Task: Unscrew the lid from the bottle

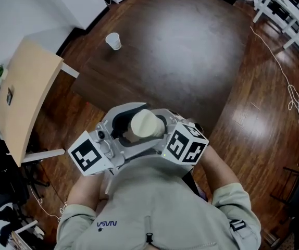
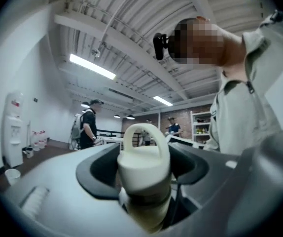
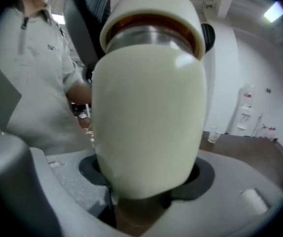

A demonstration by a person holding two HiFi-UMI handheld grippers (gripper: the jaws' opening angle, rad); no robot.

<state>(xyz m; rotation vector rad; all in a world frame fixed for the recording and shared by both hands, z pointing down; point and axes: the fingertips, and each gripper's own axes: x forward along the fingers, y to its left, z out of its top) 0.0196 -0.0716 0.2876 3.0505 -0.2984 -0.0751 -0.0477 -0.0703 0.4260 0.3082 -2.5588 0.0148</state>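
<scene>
A cream bottle (image 3: 149, 127) stands upright at the centre of the head view, close against the person's chest. From above only its round lid (image 1: 145, 123) shows.

The right gripper view is filled by the bottle's rounded body. The right gripper (image 3: 149, 174) is clamped on it low down, dark pads against both sides. This view alone shows a ring of bare metal between body and lid.

Only the left gripper view shows the lid's loop handle (image 2: 142, 135), standing up. The left gripper (image 2: 145, 154) has its jaws set wide around the lid with the pads just beside it – whether they press on it cannot be made out. The lid sits on the bottle, so its contents are hidden.

Beyond, in the upper half of the head view, lies a dark brown table (image 1: 191, 51). A white paper cup (image 1: 113, 40) stands upright on it at upper left, well apart from the bottle – what it holds cannot be seen.

A pale wooden tabletop (image 1: 27, 95) lies at the left edge. The left gripper view adds a water dispenser (image 2: 14, 127) at its left edge and people (image 2: 87, 125) standing in the background.
</scene>
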